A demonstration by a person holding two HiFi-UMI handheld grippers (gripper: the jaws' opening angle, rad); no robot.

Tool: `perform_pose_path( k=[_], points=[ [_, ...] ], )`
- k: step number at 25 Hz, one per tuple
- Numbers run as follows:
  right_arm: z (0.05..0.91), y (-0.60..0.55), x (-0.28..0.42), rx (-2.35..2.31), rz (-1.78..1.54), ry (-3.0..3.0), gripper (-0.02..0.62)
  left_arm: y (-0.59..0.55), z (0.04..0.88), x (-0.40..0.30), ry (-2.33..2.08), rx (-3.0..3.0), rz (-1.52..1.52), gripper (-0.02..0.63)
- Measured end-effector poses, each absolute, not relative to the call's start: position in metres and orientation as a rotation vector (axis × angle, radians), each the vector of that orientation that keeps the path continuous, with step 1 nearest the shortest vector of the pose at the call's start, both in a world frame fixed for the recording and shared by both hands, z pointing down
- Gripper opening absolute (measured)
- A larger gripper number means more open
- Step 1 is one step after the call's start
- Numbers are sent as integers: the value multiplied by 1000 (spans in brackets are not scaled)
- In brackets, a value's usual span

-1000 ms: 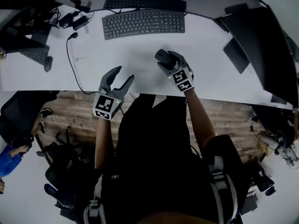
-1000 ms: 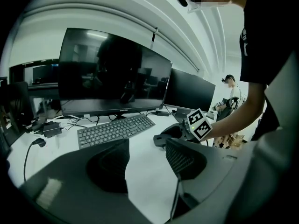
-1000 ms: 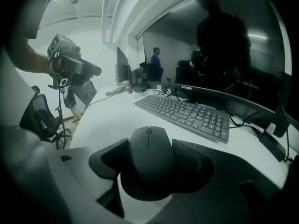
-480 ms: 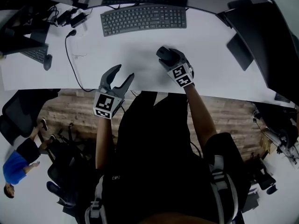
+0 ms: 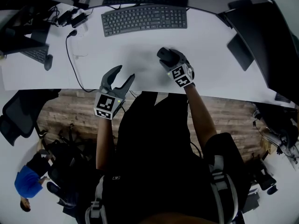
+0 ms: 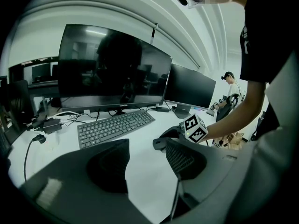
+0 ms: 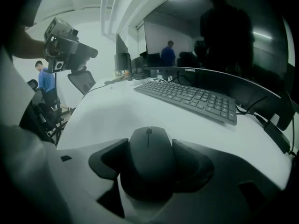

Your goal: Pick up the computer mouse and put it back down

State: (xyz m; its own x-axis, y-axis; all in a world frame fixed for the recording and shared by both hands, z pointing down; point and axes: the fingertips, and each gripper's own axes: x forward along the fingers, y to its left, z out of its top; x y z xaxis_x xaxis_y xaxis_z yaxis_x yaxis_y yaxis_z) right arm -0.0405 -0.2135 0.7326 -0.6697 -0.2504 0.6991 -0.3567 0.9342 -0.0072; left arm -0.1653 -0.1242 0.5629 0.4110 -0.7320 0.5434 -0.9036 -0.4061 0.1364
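As seen from the head view, grips the computer mouse by its flanks in the right gripper, low at the white surface, this side of the keyboard; touching it or not, cannot tell. Lays its long axis away from the body, nose toward the keyboard. Reaches the right forearm straight out, gripper tipped downward. Holds the left gripper over the near edge, jaws wide apart, empty. From the left gripper view, shows bare surface alone between those spread jaws. From the right gripper view, presses both pads against the mouse's sides, scroll wheel up, nose away along the jaws.
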Motion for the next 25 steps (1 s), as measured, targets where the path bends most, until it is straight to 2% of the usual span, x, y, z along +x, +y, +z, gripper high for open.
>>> perform_pose_path(
  k=[16, 17, 20, 25],
  points=[
    [736, -214, -42, 429, 180, -2338, 298, -129, 545, -148, -1336, 2350, 486, 232],
    [737, -213, -42, 420, 185, -2337, 303, -129, 544, -148, -1330, 2355, 482, 232],
    [738, -205, -43, 366, 191, -2330, 383, -129, 538, -145, -1313, 2379, 464, 232],
    [717, -196, -37, 412, 129, -2324, 393, -128, 534, -142, -1277, 2416, 451, 229]
  ],
)
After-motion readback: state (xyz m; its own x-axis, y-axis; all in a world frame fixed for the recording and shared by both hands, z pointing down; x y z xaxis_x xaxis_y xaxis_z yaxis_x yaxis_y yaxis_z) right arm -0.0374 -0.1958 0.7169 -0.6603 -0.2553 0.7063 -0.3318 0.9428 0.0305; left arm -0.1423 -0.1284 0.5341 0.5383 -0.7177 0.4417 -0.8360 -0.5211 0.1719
